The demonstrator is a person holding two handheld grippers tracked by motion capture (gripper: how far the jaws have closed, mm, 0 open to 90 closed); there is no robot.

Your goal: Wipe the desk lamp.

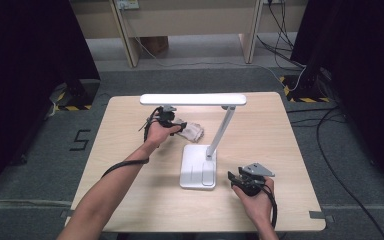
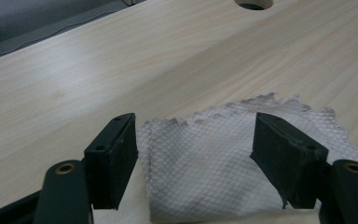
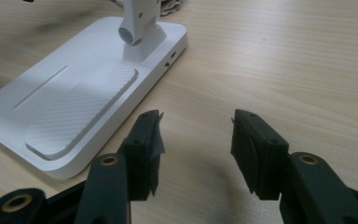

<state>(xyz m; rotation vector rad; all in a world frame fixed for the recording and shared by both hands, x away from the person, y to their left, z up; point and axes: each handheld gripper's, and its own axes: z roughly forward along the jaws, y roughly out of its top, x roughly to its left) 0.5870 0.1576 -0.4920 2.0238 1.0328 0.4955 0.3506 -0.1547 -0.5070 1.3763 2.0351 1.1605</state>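
Observation:
A crumpled white paper towel [image 1: 192,131] lies on the wooden table [image 1: 260,125] left of the white desk lamp's arm. My left gripper [image 1: 172,122] sits low at the towel's near edge. In the left gripper view its jaws [image 2: 196,135] stand open, with the towel [image 2: 205,158] lying loose between and beyond them. My right gripper [image 1: 235,177] rests near the table's front right, just right of the lamp base [image 1: 198,167]. Its jaws [image 3: 196,126] are open over bare wood, and the lamp base [image 3: 74,107] is to their left.
The lamp's long flat head [image 1: 192,99] hangs level above the left hand and the towel, and its slanted arm [image 1: 222,127] rises from the base. A cable hole [image 2: 253,3] shows in the tabletop. Cables and furniture legs lie on the floor beyond the table.

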